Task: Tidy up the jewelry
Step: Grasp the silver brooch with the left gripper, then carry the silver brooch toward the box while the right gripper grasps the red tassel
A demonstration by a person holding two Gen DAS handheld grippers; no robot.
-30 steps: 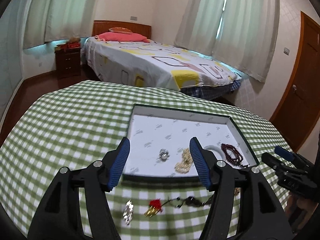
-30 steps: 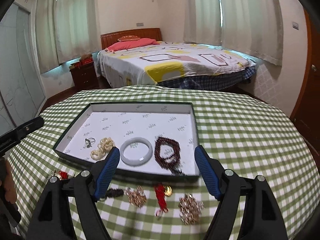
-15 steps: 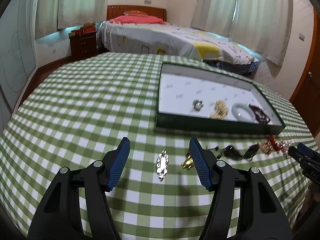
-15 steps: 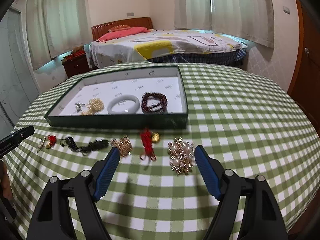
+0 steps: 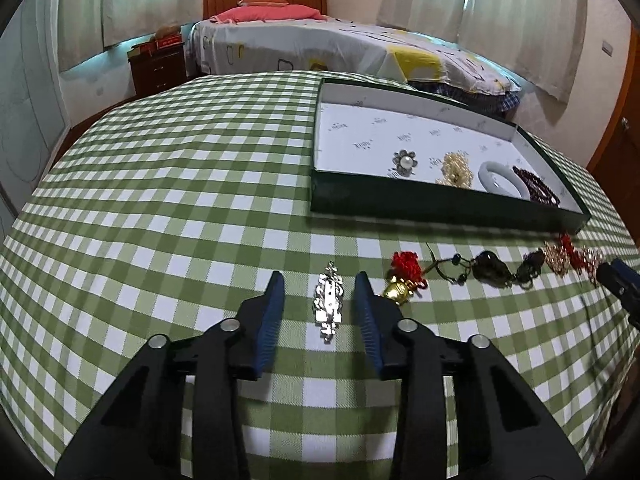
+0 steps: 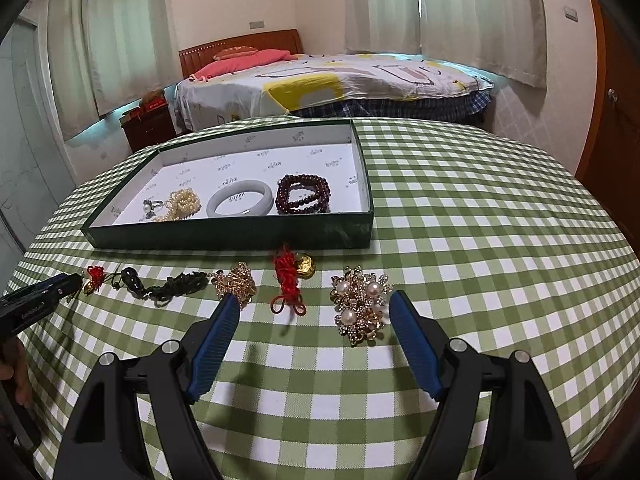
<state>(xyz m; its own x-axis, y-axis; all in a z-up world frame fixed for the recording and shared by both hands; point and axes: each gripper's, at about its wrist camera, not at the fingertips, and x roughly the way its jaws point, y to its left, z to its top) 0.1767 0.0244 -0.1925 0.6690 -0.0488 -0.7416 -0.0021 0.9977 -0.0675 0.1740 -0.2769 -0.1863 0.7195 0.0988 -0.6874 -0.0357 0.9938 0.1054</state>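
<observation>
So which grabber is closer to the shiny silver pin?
Left. The left gripper has its open fingers either side of the silver pin; the right gripper is far along the row, by the pearl brooch.

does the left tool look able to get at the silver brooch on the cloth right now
Probably yes. The left tool is open with the silver brooch lying between its fingers, nothing on top of it; the red tassel charm sits just outside the right finger.
</observation>
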